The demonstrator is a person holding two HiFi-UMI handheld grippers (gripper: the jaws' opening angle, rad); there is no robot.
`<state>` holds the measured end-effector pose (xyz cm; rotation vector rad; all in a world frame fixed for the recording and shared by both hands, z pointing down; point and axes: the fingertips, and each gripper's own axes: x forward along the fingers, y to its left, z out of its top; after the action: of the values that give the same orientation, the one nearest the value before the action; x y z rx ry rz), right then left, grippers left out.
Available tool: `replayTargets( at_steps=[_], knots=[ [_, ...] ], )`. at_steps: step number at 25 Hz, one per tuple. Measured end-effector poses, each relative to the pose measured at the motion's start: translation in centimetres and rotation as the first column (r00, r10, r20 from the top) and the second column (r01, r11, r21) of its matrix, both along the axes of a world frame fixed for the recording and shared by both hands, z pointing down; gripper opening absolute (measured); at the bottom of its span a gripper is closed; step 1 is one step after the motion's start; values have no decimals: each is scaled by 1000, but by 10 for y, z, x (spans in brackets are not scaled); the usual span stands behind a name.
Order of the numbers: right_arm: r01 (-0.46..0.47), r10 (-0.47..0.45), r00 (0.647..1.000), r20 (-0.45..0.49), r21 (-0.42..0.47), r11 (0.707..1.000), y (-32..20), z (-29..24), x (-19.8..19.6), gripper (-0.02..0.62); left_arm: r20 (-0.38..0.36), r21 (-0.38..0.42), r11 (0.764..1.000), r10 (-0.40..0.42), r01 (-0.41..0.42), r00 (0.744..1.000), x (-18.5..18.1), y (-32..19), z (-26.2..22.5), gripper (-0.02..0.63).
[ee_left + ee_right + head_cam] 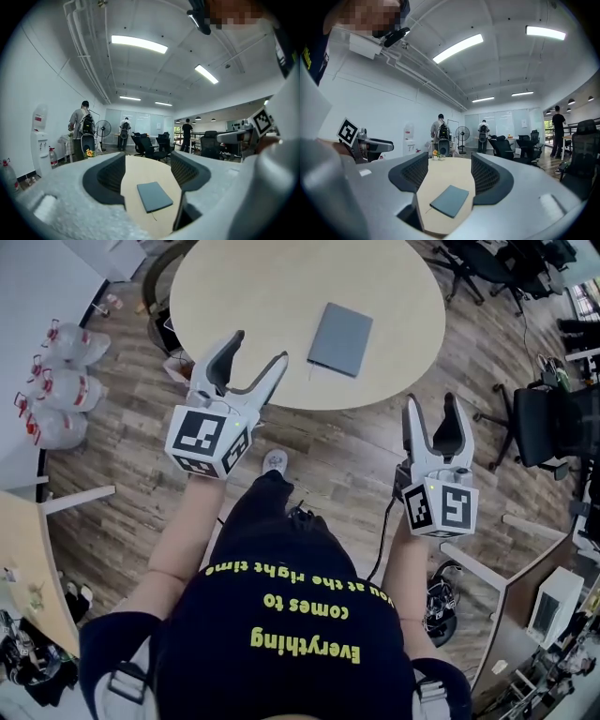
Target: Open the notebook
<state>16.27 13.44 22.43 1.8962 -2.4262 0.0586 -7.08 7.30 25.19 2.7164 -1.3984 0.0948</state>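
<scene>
A closed grey-blue notebook (340, 337) lies flat on the round beige table (244, 296), near its front edge. In the left gripper view the notebook (154, 196) shows between the jaws, some way ahead; in the right gripper view the notebook (449, 200) lies likewise. My left gripper (260, 350) stands open over the table's front-left edge, left of the notebook, nothing between its fingers. My right gripper (434, 415) stands open over the floor, short of the table's edge, empty too.
Black office chairs (553, 423) stand to the right of the table and behind it. Water bottles in bags (64, 390) sit on the wooden floor at left. A cable (382, 540) hangs by my right arm. People (83, 123) stand at the room's far end.
</scene>
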Motion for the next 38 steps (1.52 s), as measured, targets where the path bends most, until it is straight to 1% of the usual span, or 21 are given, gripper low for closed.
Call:
replayTargets(
  at_steps=[5, 9, 13, 19, 22, 26, 30, 34, 38],
  knots=[
    [-10, 10, 1000, -1, -7, 1000, -48, 0, -18, 285, 7, 22, 998, 50, -50, 999, -6, -46, -4, 310],
    [-20, 20, 1000, -7, -20, 1000, -74, 5, -32, 285, -24, 24, 995, 96, -96, 995, -12, -73, -3, 313],
    [-39, 39, 999, -22, -31, 999, -87, 6, -43, 285, -21, 12, 992, 125, -125, 992, -16, -92, 2, 313],
    [-69, 68, 998, -15, -63, 996, -94, 19, -33, 285, -23, -18, 990, 136, -136, 990, -6, -106, 15, 316],
    [-61, 60, 998, -12, -69, 996, -103, 22, -27, 285, -21, -30, 991, 127, -127, 992, -1, -113, 19, 318],
    [-29, 28, 1000, -12, -62, 998, -124, 20, -11, 285, -10, -33, 995, 94, -94, 996, 12, -125, 20, 321],
    [23, -27, 997, -69, -46, 999, -154, 16, 2, 290, 4, -30, 998, 52, -52, 999, 21, -146, 17, 334],
    [81, -83, 996, -42, -41, 996, -186, 14, 19, 290, 7, -23, 1000, -8, 8, 1000, 30, -167, 14, 339],
    [114, -114, 993, -9, -40, 993, -213, 14, 40, 290, 5, -35, 999, -31, 32, 999, 45, -183, 15, 356]
  ],
)
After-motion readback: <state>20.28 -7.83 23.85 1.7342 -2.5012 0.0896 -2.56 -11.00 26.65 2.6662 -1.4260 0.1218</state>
